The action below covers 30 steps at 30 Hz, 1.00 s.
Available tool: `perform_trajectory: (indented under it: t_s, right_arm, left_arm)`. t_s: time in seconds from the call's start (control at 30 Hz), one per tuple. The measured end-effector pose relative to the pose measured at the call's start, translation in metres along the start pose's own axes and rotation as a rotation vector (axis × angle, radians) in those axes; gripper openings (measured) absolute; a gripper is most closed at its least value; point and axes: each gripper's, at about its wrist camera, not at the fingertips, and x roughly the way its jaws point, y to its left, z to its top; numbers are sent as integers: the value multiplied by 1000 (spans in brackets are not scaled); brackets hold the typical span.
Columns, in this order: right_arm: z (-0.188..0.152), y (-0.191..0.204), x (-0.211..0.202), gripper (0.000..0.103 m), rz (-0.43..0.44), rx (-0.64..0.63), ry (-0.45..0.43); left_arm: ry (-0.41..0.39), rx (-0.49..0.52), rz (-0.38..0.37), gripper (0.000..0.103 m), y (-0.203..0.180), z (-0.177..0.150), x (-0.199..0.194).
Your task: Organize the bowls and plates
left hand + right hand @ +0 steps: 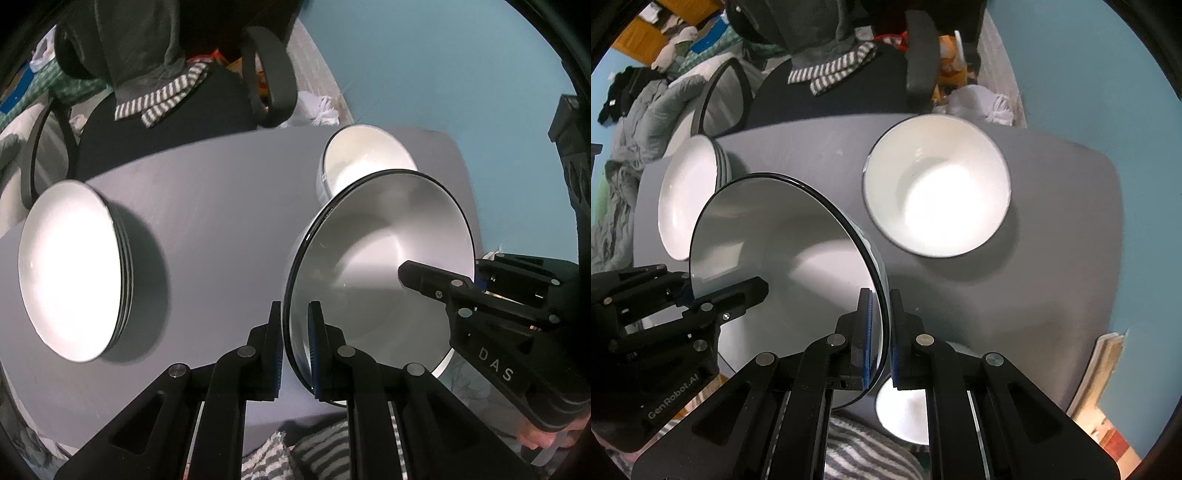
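I hold a large white bowl with a thin black rim, tilted, above the grey table. My left gripper is shut on its left rim, and my right gripper is shut on the opposite rim of the same bowl. A stack of white plates rests on the table's left side and shows again as the plates behind the held bowl. A deep white bowl stands upright on the table to the right. A smaller white dish lies under the right gripper, mostly hidden.
A black office chair with striped and grey clothing draped on it stands at the table's far edge. Blue floor surrounds the table. Piles of clothes lie at the far left. A striped cloth lies near the front edge.
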Motion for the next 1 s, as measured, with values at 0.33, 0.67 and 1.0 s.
perform_trajectory:
  t_s: [0.33,0.67,1.0]
  right_arm:
    - [22,-31,-17,8,-14,37,-21]
    - [47,-52,-14,8,-28,54,-12]
    - [61,-69,9,8,-1,72,34]
  left_arm:
    - [-10,41,3,11,-16,31,6]
    - [12,40,16,11,-29,71,22]
    - [60,51,47,11,-34,87,43]
